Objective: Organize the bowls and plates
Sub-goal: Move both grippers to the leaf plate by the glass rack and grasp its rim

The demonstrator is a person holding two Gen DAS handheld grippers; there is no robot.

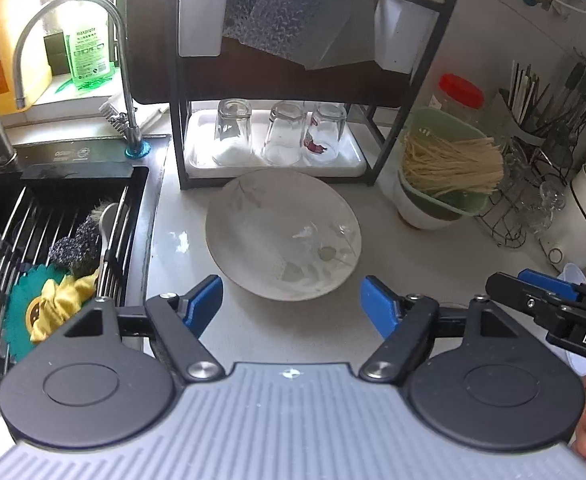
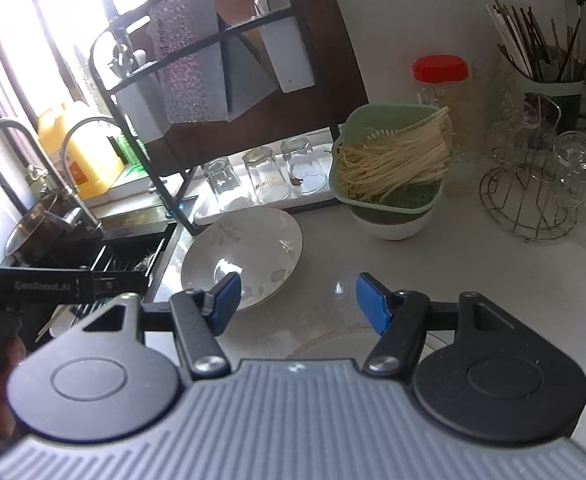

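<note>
A shallow white plate with a faint leaf print [image 1: 281, 236] lies on the pale counter in front of the black dish rack. My left gripper [image 1: 291, 296] hovers at its near edge, open, with nothing between the blue pads. My right gripper [image 2: 297, 292] is also open and empty, with the leaf plate [image 2: 253, 248] off to its left. Part of another dish with a thin reddish rim line [image 2: 333, 338] shows under the right gripper. A white bowl [image 2: 393, 226] holds a green colander of noodles [image 2: 389, 160]. The right gripper's fingers [image 1: 541, 284] enter the left wrist view at the right edge.
The black rack [image 1: 181, 120] holds three upturned glasses [image 1: 281, 134] on a white tray. A sink [image 1: 53, 220] with a wire grid, sponges and a faucet [image 1: 125, 92] lies left. A red-lidded jar [image 2: 441, 100], a wire stand [image 2: 529, 200] and a utensil holder [image 2: 553, 92] crowd the right.
</note>
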